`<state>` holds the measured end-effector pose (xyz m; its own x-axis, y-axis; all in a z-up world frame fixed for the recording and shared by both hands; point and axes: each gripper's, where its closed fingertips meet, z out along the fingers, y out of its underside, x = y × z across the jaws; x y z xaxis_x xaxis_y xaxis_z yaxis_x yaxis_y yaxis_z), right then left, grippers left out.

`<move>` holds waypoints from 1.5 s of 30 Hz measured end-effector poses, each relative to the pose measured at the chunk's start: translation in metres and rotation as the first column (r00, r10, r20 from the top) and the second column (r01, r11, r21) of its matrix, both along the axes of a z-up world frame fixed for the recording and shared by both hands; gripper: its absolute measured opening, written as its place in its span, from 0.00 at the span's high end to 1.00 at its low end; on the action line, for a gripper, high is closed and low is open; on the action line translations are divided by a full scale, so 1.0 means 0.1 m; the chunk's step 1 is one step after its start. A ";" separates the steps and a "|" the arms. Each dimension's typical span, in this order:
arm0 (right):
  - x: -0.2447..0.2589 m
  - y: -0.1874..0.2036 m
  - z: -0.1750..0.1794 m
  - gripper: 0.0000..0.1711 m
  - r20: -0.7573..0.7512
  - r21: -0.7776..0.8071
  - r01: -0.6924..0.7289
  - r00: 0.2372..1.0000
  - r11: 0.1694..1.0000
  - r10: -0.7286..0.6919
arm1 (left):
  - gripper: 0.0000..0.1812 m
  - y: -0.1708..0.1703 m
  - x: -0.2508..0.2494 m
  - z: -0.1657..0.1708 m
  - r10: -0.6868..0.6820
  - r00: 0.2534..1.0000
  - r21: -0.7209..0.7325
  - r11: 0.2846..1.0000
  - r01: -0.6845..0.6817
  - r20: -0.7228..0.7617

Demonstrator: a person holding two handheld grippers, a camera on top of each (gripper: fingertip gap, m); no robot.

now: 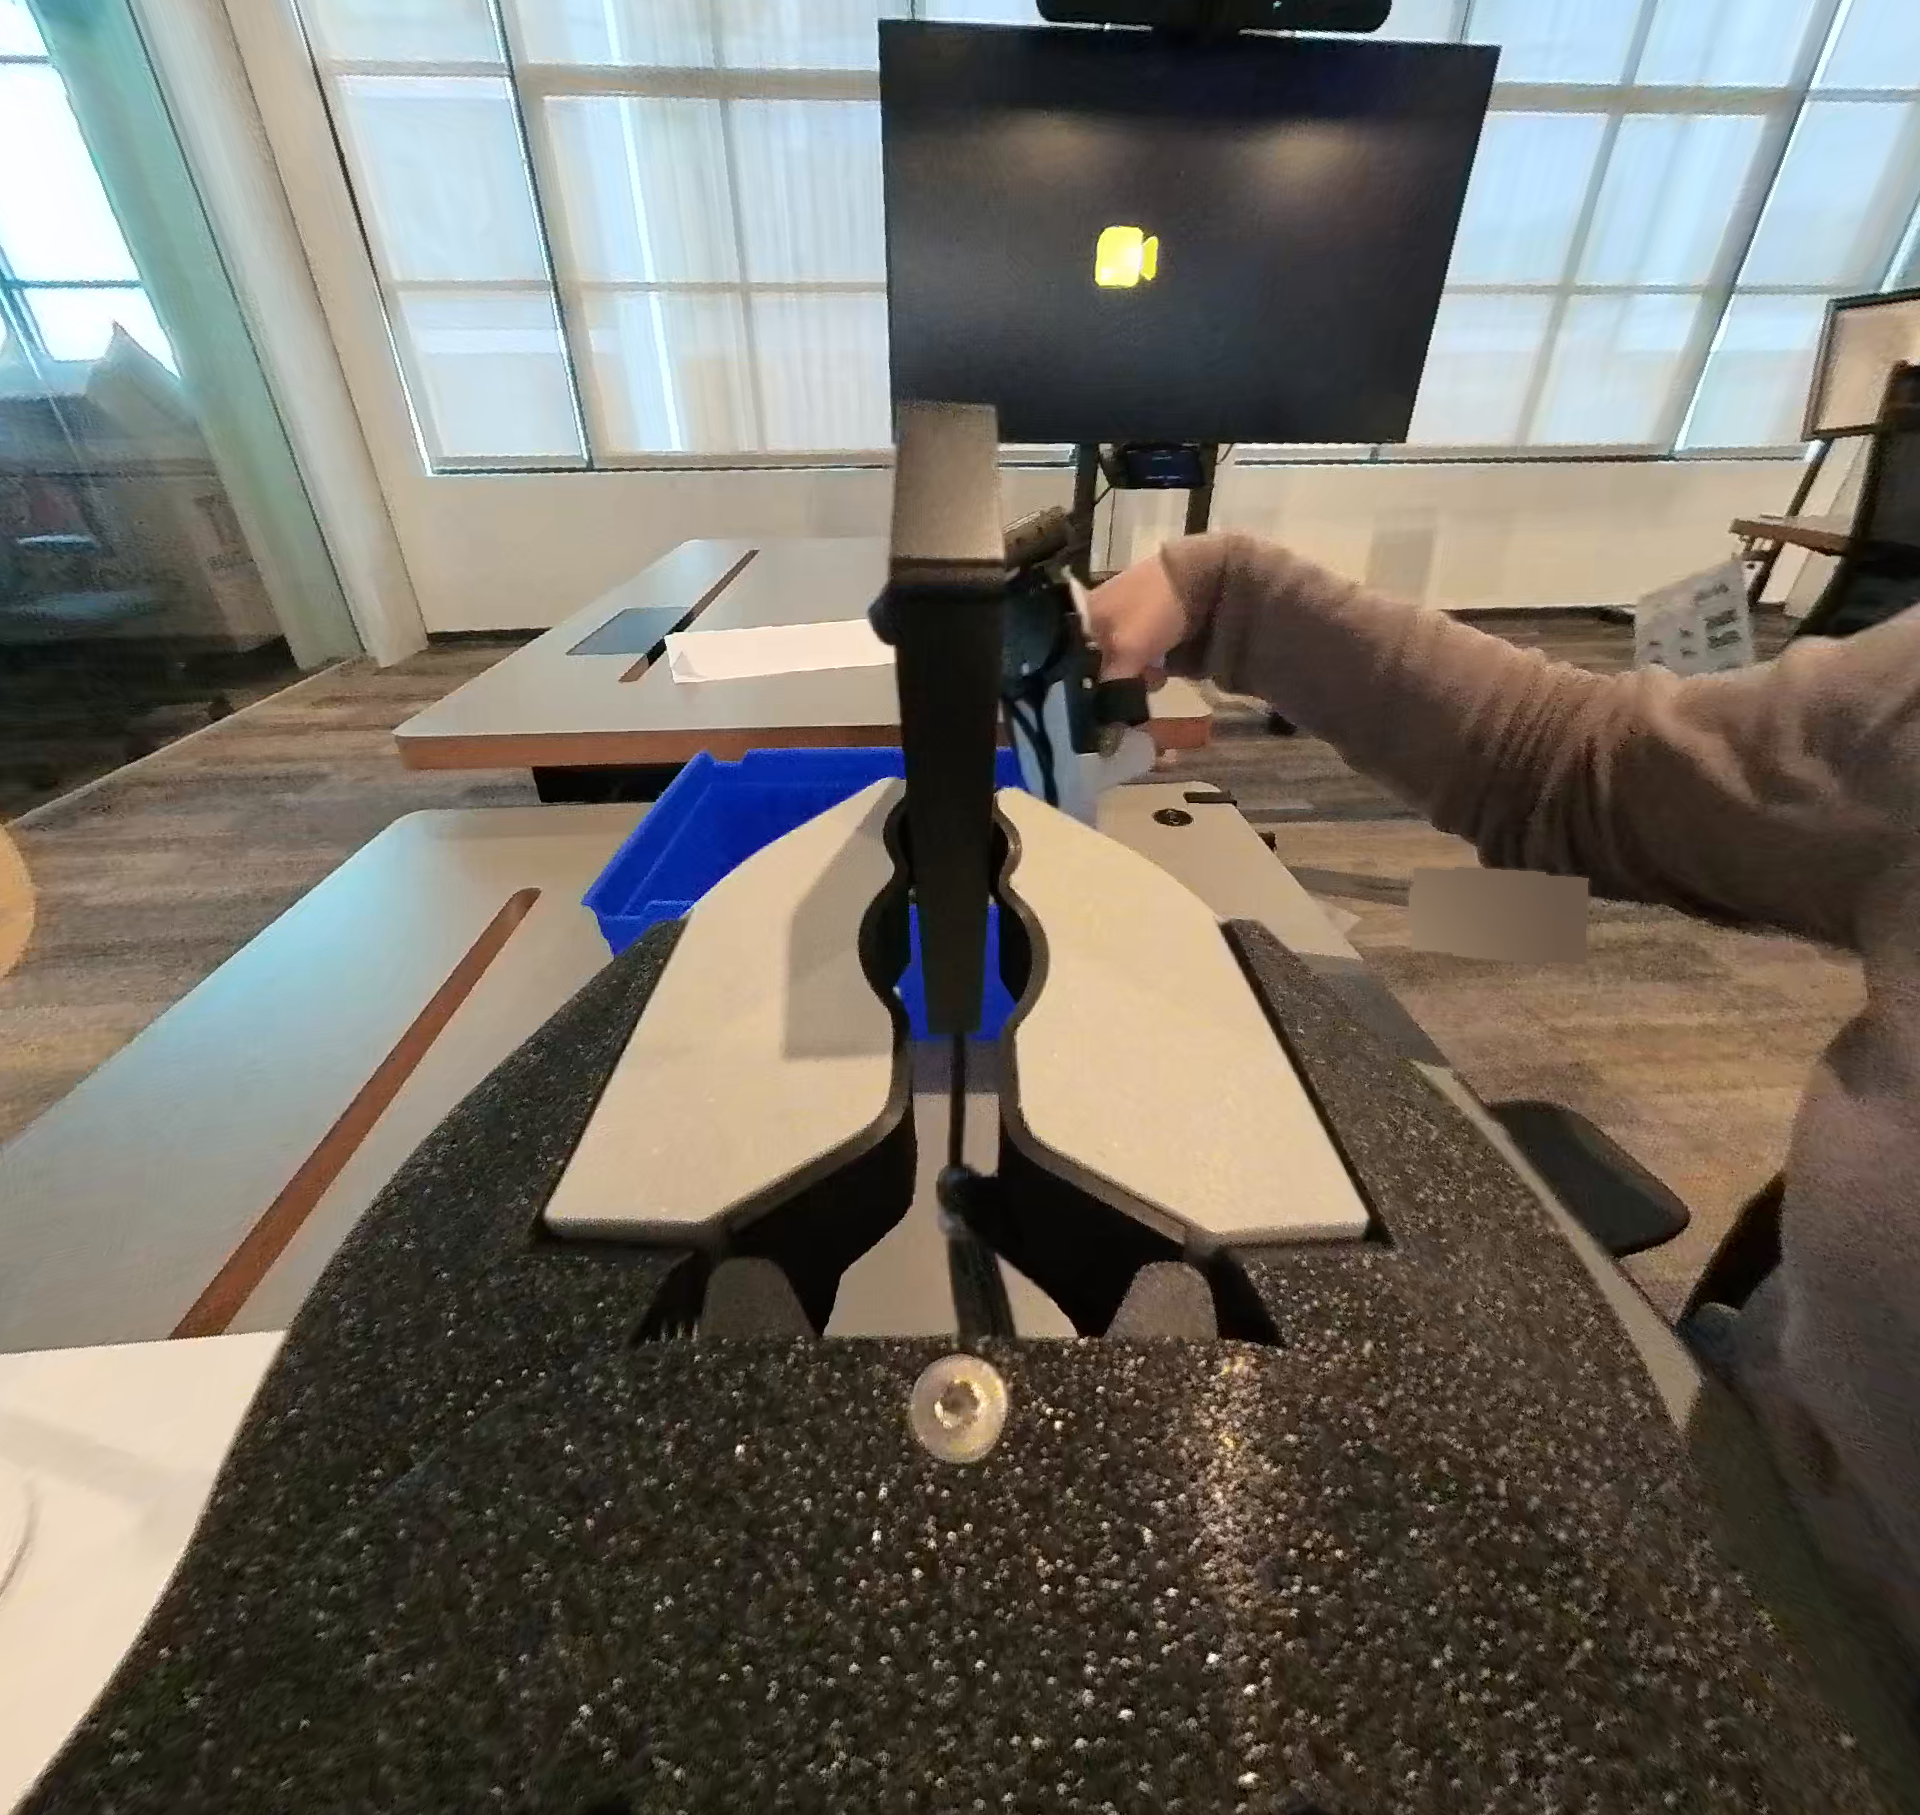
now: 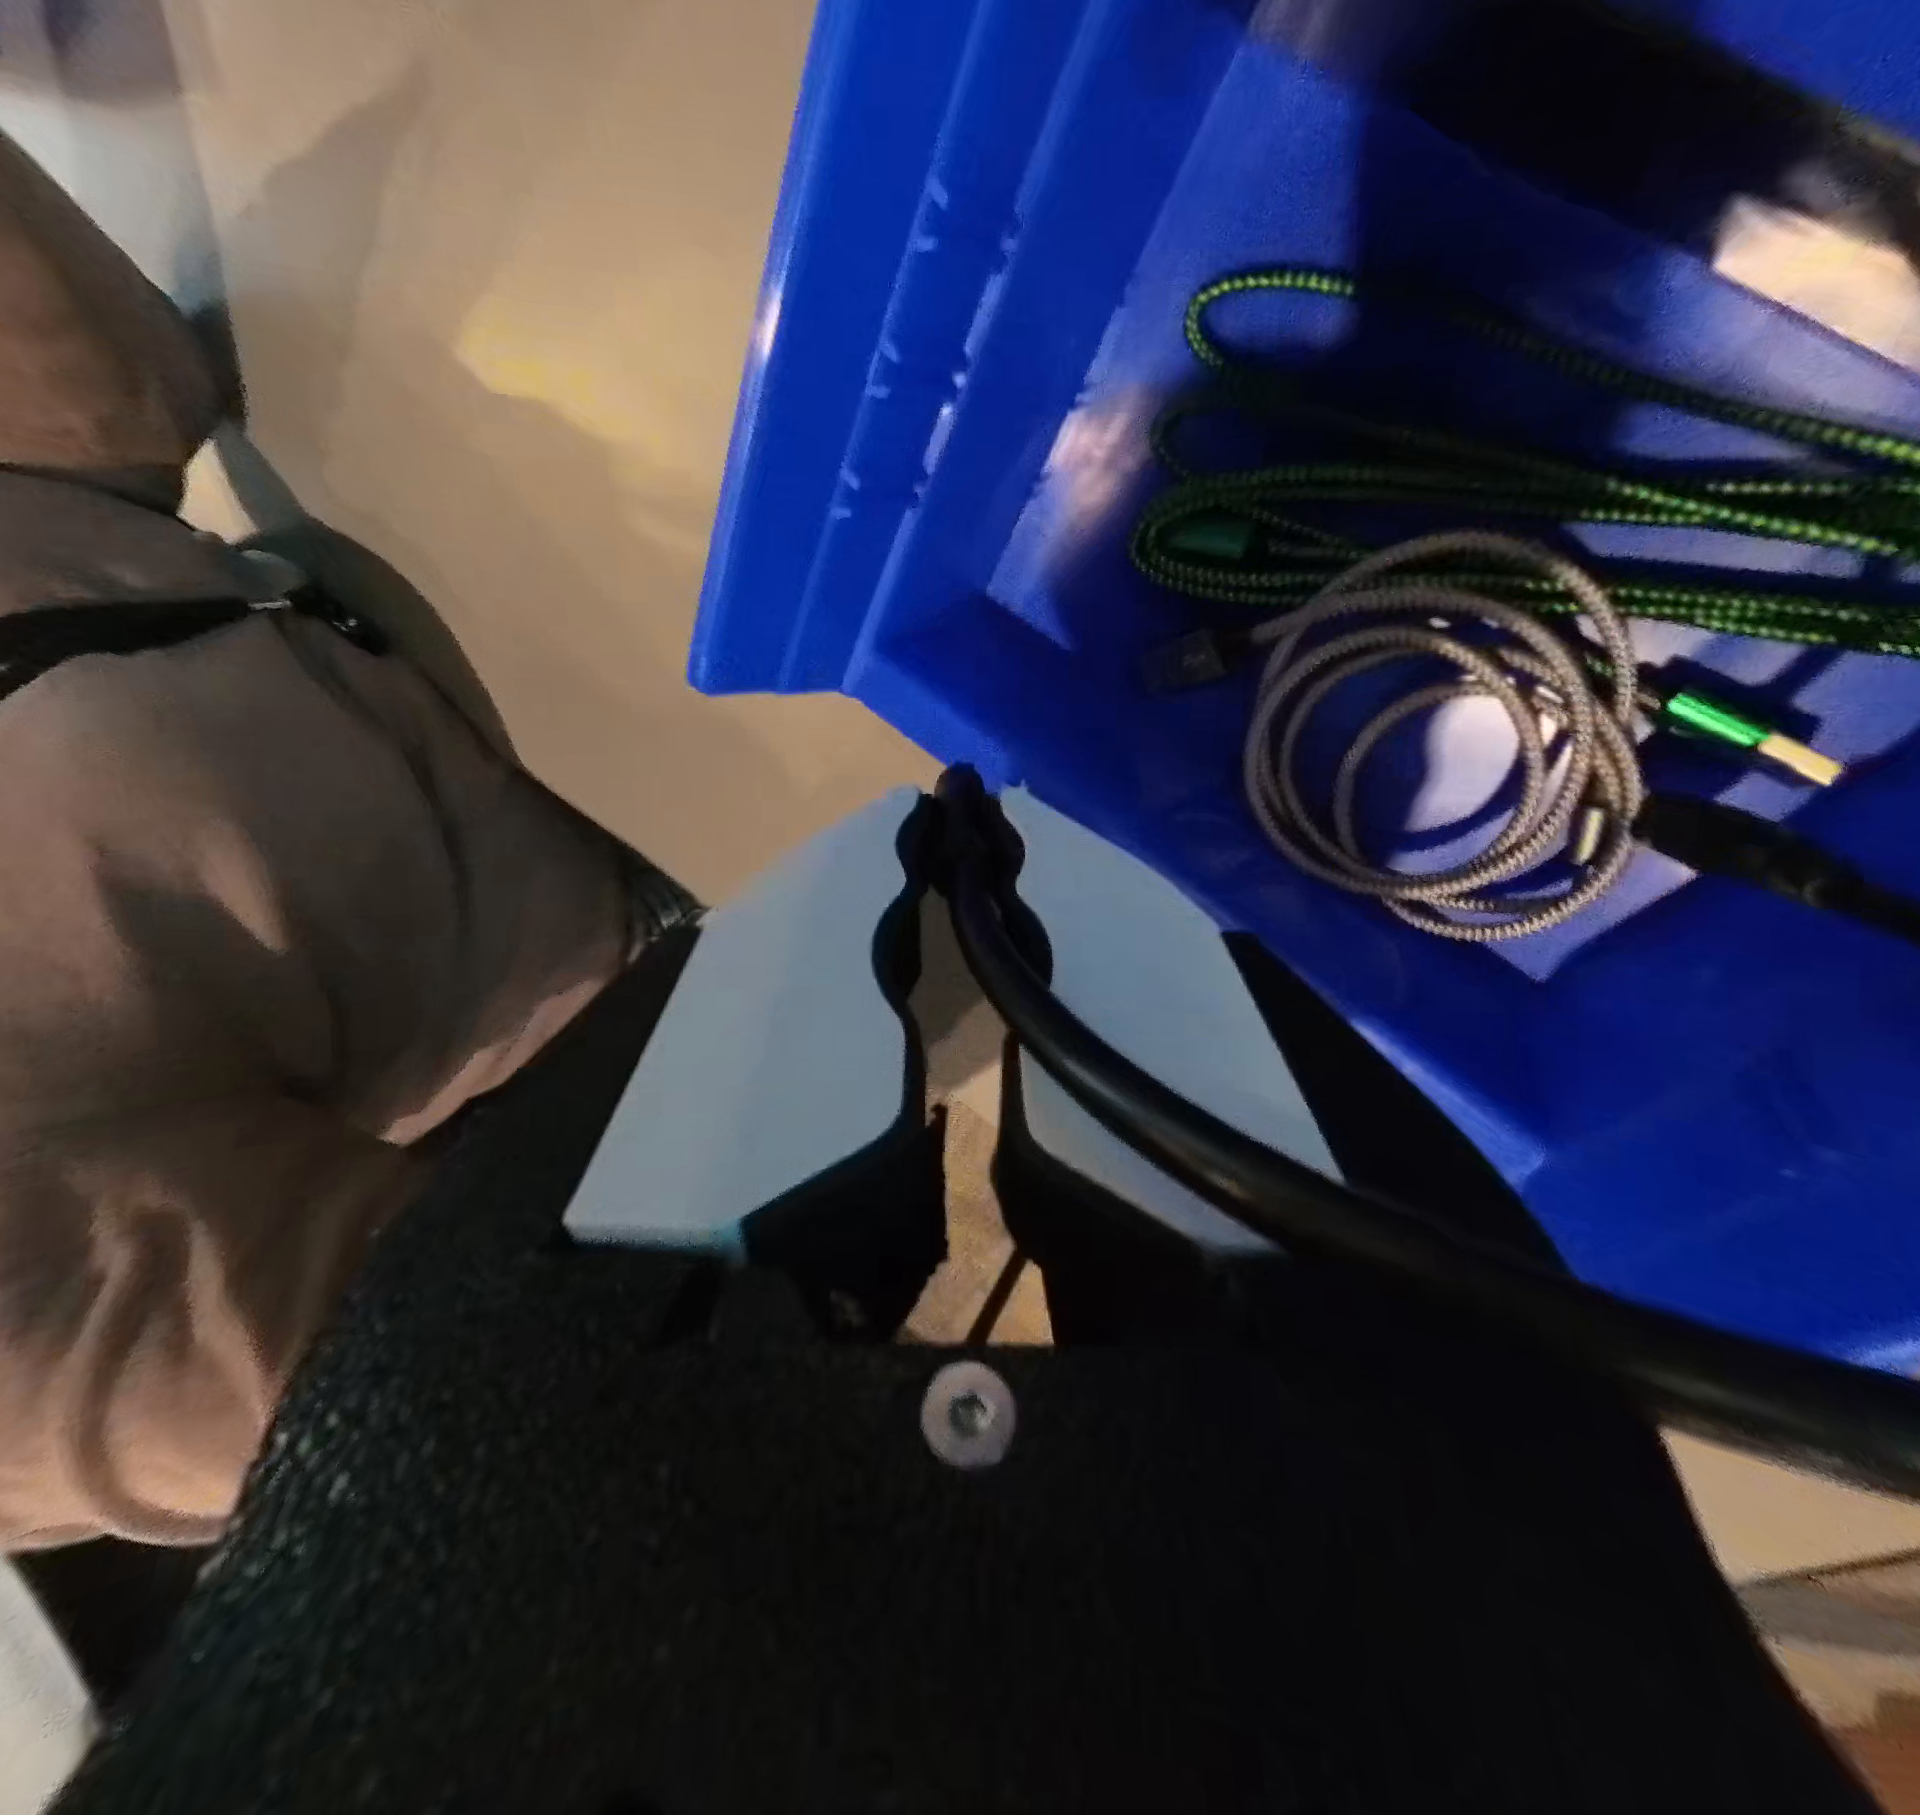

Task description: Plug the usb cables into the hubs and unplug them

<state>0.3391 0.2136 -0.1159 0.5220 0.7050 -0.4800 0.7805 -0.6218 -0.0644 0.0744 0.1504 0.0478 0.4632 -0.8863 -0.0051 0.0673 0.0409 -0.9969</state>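
Note:
In the left wrist view my left gripper (image 1: 951, 815) is shut on a long black USB hub (image 1: 948, 726) and holds it upright. The hub has a grey top end (image 1: 945, 487), and a thin black lead hangs from its lower end. In the right wrist view my right gripper (image 2: 961, 825) is shut on a black cable (image 2: 1143, 1111) at the corner of a blue bin (image 2: 935, 363). The cable runs back to the right, over the right finger. In the bin lie green braided cables (image 2: 1455, 508), a coiled grey braided cable (image 2: 1455, 747) and a green USB plug (image 2: 1745, 737).
The blue bin (image 1: 717, 830) stands on the grey table (image 1: 364, 1090) behind the hub. A person's hand (image 1: 1132, 612) and sleeve (image 1: 1558, 747) reach in from the right. A dark monitor on a stand (image 1: 1184, 238) and a second table (image 1: 644, 695) with white paper (image 1: 779, 648) are beyond. The grippers' ends are close to 30 cm from one another.

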 end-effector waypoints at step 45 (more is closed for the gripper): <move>-1.96 -0.60 1.62 0.62 -0.427 0.798 -0.031 0.675 0.601 0.602 | 0.94 -0.19 0.35 -0.15 -0.064 0.973 0.097 0.992 0.087 -0.221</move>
